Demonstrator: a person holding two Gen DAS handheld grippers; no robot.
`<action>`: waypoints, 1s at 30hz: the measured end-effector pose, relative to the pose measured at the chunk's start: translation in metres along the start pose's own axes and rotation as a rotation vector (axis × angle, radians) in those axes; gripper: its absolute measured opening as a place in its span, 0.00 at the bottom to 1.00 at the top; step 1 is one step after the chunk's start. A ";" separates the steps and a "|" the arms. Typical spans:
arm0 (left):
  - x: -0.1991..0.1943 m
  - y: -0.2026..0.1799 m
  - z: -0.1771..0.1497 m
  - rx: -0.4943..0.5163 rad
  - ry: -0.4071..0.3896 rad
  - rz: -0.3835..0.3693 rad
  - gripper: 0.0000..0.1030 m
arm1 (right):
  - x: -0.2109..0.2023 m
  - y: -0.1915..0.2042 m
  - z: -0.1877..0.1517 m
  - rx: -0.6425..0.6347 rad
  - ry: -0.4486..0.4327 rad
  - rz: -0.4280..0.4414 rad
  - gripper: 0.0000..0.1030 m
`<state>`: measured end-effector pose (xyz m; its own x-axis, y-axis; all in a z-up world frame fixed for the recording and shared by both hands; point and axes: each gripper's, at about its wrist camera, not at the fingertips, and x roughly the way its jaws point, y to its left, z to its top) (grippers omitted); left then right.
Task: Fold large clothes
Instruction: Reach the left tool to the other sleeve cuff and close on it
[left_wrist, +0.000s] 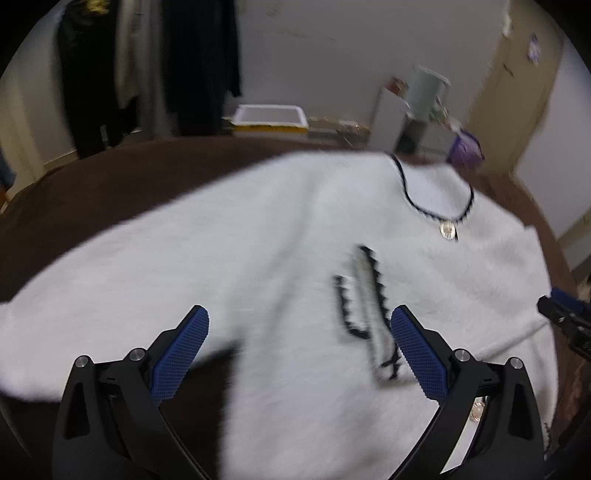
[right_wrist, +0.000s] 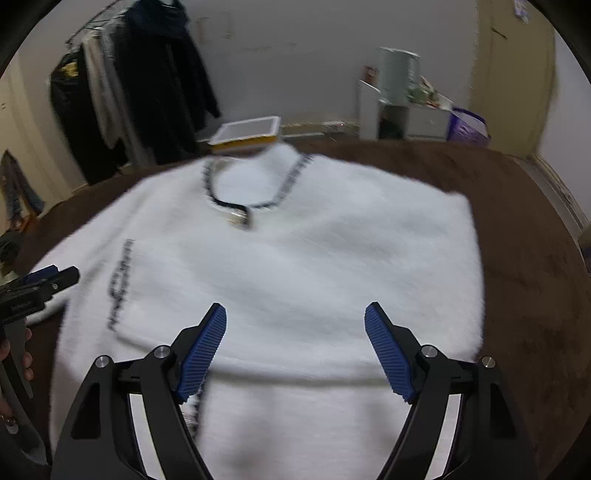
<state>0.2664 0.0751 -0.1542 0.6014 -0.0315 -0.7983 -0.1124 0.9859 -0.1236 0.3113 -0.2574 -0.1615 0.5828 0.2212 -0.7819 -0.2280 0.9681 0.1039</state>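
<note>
While tilted down over the white cardigan (right_wrist: 295, 258), both grippers (left (left_wrist: 299, 354), right (right_wrist: 295, 350)) gape wide, holding nothing.

Dark coats (right_wrist: 155, 85) on a rack, a yellow-edged tray (right_wrist: 247, 134) — perhaps a lid — white cabinet (right_wrist: 402, 118).

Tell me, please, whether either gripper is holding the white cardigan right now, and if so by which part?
Nothing is held. The left gripper and the right gripper both stand open above the white cardigan, with no fabric between their pads.
</note>
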 end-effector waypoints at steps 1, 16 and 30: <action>-0.011 0.013 -0.001 -0.027 -0.014 0.014 0.94 | -0.001 0.007 0.002 -0.011 -0.007 0.005 0.75; -0.055 0.178 -0.083 -0.359 0.047 0.230 0.94 | 0.020 0.099 0.004 -0.062 -0.002 0.135 0.78; -0.031 0.226 -0.109 -0.504 -0.005 0.277 0.94 | 0.040 0.163 0.003 -0.146 0.029 0.180 0.79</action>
<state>0.1362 0.2812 -0.2211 0.4998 0.2187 -0.8381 -0.6287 0.7571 -0.1774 0.2998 -0.0904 -0.1741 0.5001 0.3829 -0.7767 -0.4380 0.8856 0.1546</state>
